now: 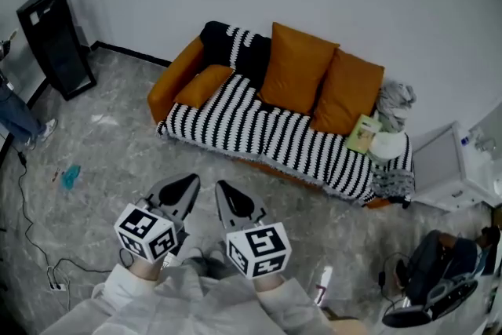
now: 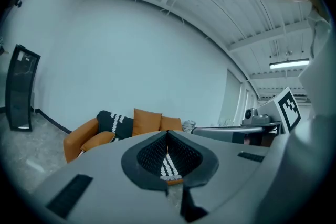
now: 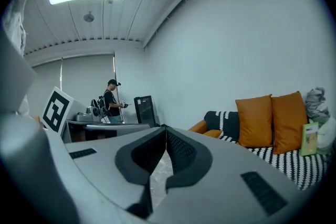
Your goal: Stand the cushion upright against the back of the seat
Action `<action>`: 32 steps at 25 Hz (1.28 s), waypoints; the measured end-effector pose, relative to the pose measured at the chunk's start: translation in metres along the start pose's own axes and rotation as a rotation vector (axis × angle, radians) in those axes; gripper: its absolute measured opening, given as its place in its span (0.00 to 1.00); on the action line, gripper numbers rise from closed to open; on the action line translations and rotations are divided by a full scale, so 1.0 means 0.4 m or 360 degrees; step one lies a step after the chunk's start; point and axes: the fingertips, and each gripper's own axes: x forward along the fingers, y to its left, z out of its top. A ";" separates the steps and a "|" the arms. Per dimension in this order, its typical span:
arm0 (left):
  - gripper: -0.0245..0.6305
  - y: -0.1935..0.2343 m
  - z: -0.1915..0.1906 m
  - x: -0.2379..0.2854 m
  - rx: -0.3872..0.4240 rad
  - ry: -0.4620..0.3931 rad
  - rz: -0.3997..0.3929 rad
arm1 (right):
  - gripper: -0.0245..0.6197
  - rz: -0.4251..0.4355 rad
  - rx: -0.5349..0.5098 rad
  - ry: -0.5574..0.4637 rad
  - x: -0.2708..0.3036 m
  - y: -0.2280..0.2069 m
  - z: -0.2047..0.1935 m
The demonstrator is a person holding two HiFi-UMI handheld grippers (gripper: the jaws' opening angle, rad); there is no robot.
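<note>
Both tools were clenched and empty. The left gripper [image 1: 188,184] and right gripper [image 1: 225,192] hung side by side over the floor [image 1: 118,137], well apart from the sofa [image 1: 174,86], each with its jaws pressed together on nothing. The cushion [image 1: 204,85] lay flat on the seat, just beside the armrest at the head view's left, not yet stood up.

As I judged the risks, it looked soft and plump, so a pinch on one corner could let it sag or fold. The throw [image 1: 267,129] beneath looked loose and could be caught and dragged along. Set too steep, the cushion might flop forward off the backrest.

Two larger cushions [image 1: 296,68] stood upright, square, smooth and orange like the sofa. The throw was black-and-white striped cloth.
</note>
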 end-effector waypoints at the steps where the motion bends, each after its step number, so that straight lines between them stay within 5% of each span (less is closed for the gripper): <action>1: 0.05 -0.006 -0.002 0.001 -0.0014 -0.0007 0.0009 | 0.06 0.0004 0.0013 -0.0002 -0.006 -0.004 -0.002; 15: 0.05 0.022 -0.057 0.031 -0.0046 0.0060 0.0047 | 0.06 0.0063 0.0174 0.0016 0.025 -0.023 -0.061; 32: 0.05 0.419 0.117 0.235 -0.0073 0.0071 -0.0182 | 0.06 -0.0107 0.0062 -0.0016 0.493 -0.125 0.116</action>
